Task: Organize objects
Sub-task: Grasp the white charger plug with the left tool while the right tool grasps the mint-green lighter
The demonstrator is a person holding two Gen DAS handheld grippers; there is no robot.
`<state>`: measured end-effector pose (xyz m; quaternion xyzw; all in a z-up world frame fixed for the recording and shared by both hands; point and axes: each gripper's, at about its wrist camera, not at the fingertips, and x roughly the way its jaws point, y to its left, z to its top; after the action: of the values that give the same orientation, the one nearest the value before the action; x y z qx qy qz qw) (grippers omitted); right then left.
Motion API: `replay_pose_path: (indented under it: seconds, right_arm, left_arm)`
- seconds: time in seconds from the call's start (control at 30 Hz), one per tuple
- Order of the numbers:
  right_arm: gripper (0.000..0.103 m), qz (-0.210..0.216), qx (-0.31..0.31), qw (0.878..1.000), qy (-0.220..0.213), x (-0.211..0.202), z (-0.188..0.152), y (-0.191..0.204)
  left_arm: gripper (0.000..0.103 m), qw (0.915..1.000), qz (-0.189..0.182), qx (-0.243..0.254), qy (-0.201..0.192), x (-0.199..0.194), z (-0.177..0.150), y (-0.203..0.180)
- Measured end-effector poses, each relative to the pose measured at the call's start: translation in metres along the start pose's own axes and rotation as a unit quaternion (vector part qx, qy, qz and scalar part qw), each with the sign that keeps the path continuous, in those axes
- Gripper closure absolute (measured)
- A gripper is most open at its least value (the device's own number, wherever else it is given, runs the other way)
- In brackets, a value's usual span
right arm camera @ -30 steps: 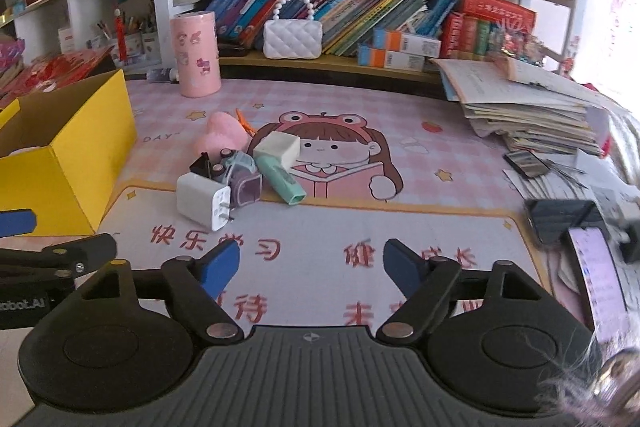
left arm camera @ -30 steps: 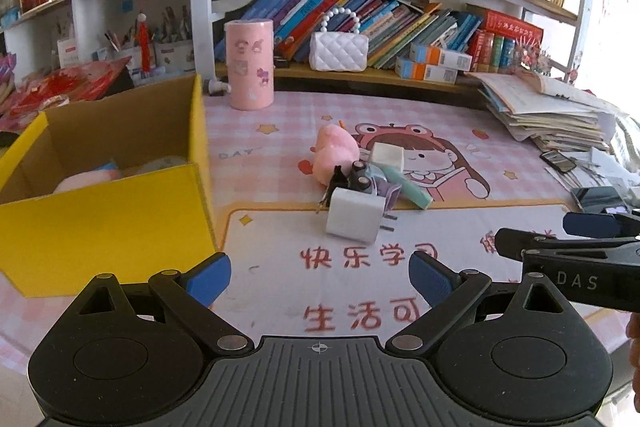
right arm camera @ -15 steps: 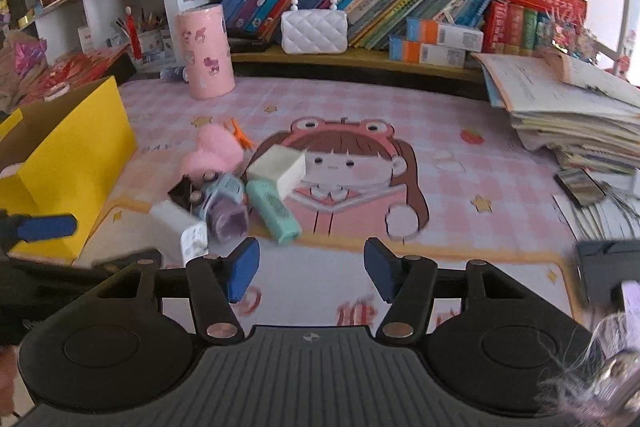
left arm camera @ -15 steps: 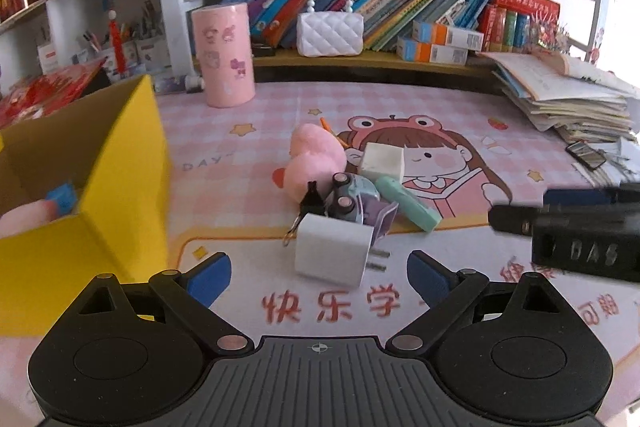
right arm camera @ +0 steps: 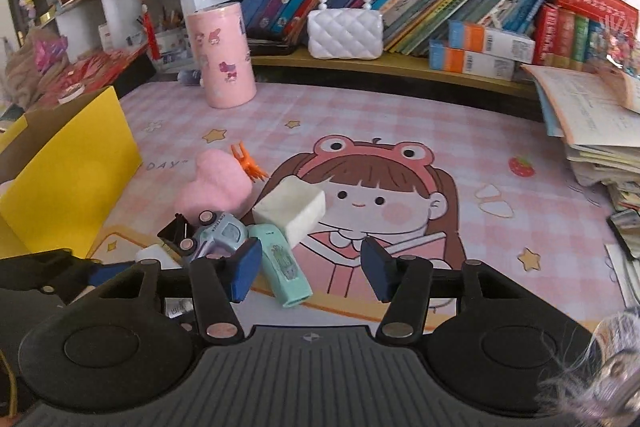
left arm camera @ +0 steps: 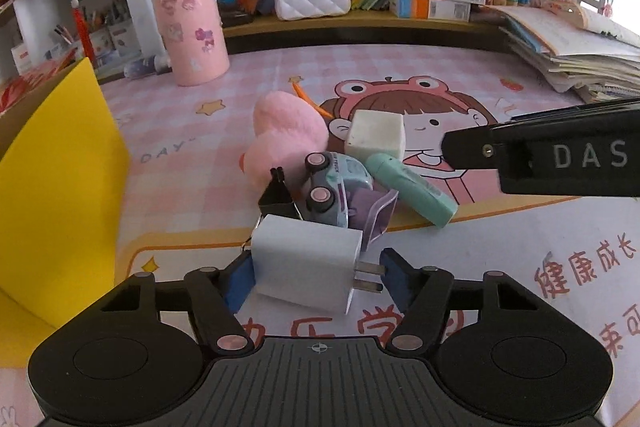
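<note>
Where its blue pads [left arm camera: 239,281] gape, a smooth boxy white charger [left arm camera: 306,263] lies.

A white cube-shaped plug charger [left arm camera: 306,261] lies on the table [left arm camera: 500,239] at the front of a small heap, with a pale blue toy car [left arm camera: 334,187] just behind it. Behind the car sit a fluffy pink plush toy [left arm camera: 282,137] and, to its right, a cream rectangular eraser block [left arm camera: 376,137]. A tall yellow cardboard box [left arm camera: 60,187] stands well to the left, and a pink cylindrical holder [left arm camera: 188,27] stands far behind.
</note>
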<state>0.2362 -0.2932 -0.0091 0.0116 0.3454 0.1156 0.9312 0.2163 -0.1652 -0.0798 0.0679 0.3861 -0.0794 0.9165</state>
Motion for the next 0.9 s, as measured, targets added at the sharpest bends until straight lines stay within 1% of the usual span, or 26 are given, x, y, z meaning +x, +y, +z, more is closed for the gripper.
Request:
replay_pose_path:
  seconds: [0.13, 0.27, 0.3, 0.37, 0.5, 0.6, 0.67, 0.7, 0.77, 0.8, 0.9]
  right_arm:
    - [0.05, 0.021, -0.006, 1.0, 0.016, 0.011, 0.002, 0.0]
    - [0.051, 0.03, -0.024, 0.999, 0.031, 0.024, 0.001, 0.002]
    - [0.052, 0.029, -0.028, 0.999, 0.035, 0.028, 0.0, 0.003]
    - [0.062, 0.032, -0.033, 0.998, 0.047, 0.039, -0.001, 0.003]
    - [0.064, 0.037, -0.032, 0.997, 0.062, 0.057, -0.003, 0.003]
    - [0.064, 0.043, -0.036, 0.996, 0.068, 0.065, -0.003, 0.006]
    - [0.066, 0.044, -0.044, 0.995, 0.073, 0.069, -0.004, 0.008]
    - [0.068, 0.044, -0.047, 0.995, 0.071, 0.069, -0.005, 0.009]
    - [0.077, 0.048, -0.061, 0.995, 0.069, 0.068, -0.006, 0.013]
    - [0.079, 0.051, -0.063, 0.994, 0.068, 0.067, -0.006, 0.015]
    - [0.08, 0.045, -0.056, 0.996, 0.053, 0.052, -0.007, 0.018]
  left_arm:
    - [0.037, 1.0, -0.002, -0.009, 0.002, -0.002, 0.001, 0.002]
    - [0.037, 0.9989, -0.007, -0.046, 0.006, -0.015, -0.003, 0.015]
    - [0.037, 0.9983, -0.007, -0.057, 0.008, -0.019, -0.005, 0.02]
    - [0.037, 0.9967, -0.006, -0.081, 0.01, -0.027, -0.009, 0.03]
    - [0.037, 0.9931, -0.003, -0.117, 0.009, -0.045, -0.015, 0.048]
    - [0.037, 0.9921, 0.001, -0.126, 0.003, -0.055, -0.019, 0.055]
    - [0.037, 0.9915, 0.004, -0.13, 0.004, -0.059, -0.022, 0.058]
    - [0.037, 0.9912, 0.005, -0.132, 0.004, -0.061, -0.024, 0.06]
    - [0.037, 0.9904, 0.006, -0.138, 0.003, -0.065, -0.027, 0.063]
    - [0.037, 0.9898, 0.005, -0.142, 0.001, -0.069, -0.028, 0.065]
    - [0.037, 0.989, 0.0, -0.148, -0.007, -0.077, -0.032, 0.069]
